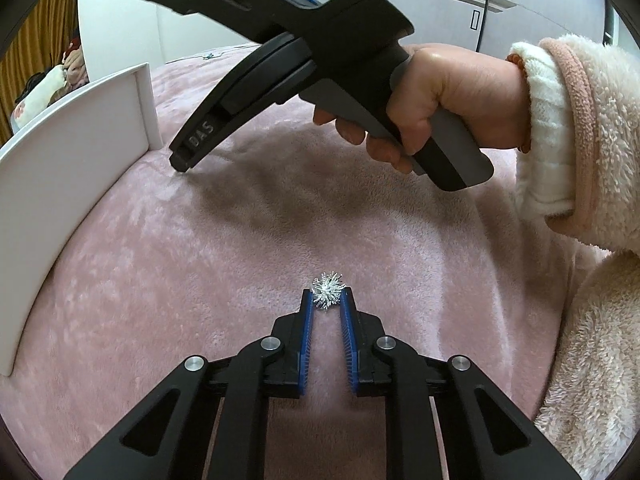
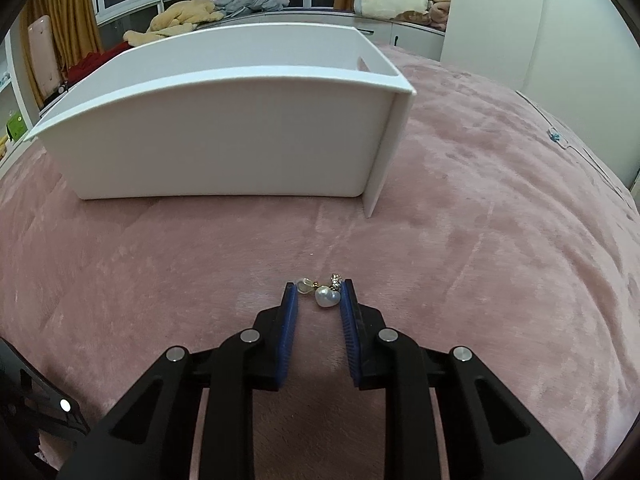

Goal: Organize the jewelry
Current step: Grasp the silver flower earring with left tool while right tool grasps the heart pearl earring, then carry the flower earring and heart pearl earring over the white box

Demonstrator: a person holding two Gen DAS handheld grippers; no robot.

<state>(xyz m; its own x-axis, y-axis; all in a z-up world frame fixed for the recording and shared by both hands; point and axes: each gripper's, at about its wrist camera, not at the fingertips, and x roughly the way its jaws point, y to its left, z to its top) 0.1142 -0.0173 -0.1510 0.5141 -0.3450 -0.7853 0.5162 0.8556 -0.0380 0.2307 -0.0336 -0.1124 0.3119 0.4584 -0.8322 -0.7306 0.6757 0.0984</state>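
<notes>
Flanking a spiky silver brooch (image 1: 328, 292) on the pink bedspread (image 1: 160, 280), my left tool (image 1: 327, 300) is gaping narrowly; my right tool (image 2: 319, 294) is bracketing a pearl earring (image 2: 326, 295), white box (image 2: 224, 140) at 12 o'clock.

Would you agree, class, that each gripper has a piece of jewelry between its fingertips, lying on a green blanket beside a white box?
Not quite: the blanket is pink, not green, as both wrist views show. The rest holds: the left gripper brackets a spiky silver piece, the right gripper a pearl earring, with the white box nearby.
</notes>
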